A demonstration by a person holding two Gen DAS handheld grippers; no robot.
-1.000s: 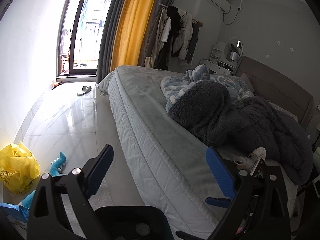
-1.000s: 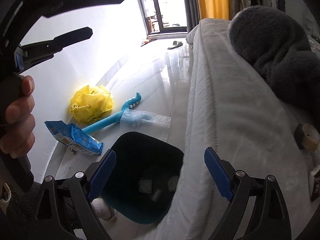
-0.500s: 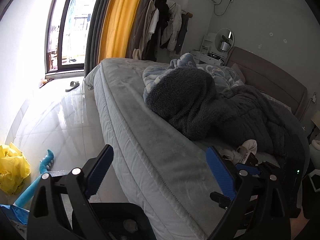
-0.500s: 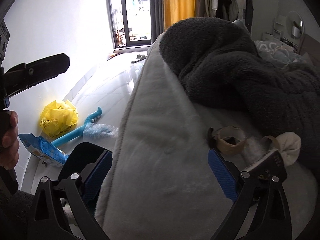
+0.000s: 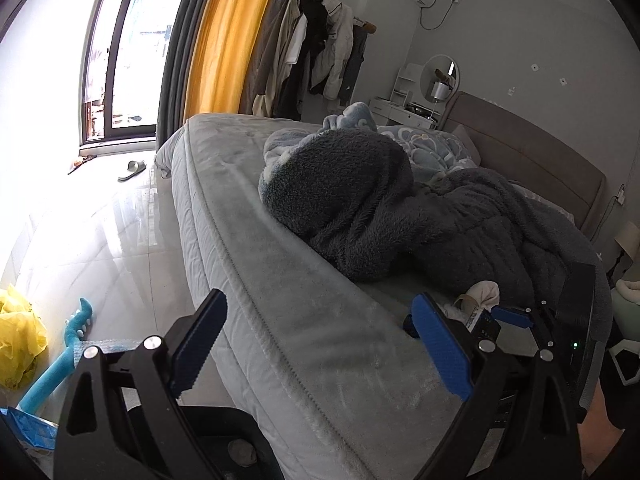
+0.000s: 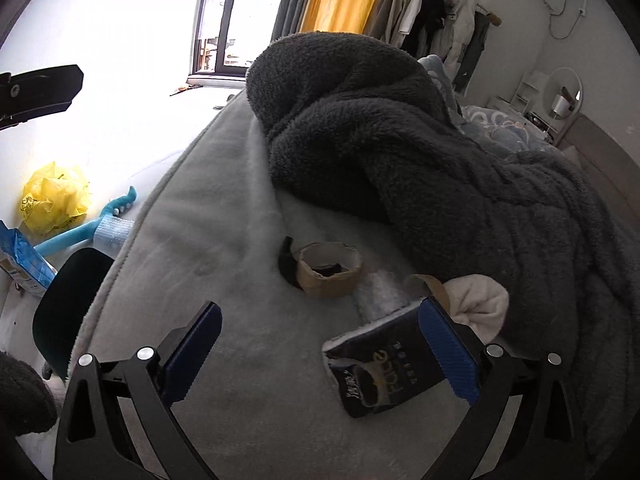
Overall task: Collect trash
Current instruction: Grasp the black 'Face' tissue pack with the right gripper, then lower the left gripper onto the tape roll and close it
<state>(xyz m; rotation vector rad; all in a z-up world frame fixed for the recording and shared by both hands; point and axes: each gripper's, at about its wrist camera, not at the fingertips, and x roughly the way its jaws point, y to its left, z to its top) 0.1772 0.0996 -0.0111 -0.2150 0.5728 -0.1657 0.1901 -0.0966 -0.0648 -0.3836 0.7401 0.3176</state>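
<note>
Both grippers gape empty: right gripper (image 6: pixel 320 354) over the mattress (image 6: pixel 240 300), tissue pack (image 6: pixel 384 372) at four o'clock; left gripper (image 5: pixel 324 344) straddles the mattress edge.

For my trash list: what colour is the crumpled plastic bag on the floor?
Yellow. The plastic bag shows best in the right wrist view, beside the wall.
</note>
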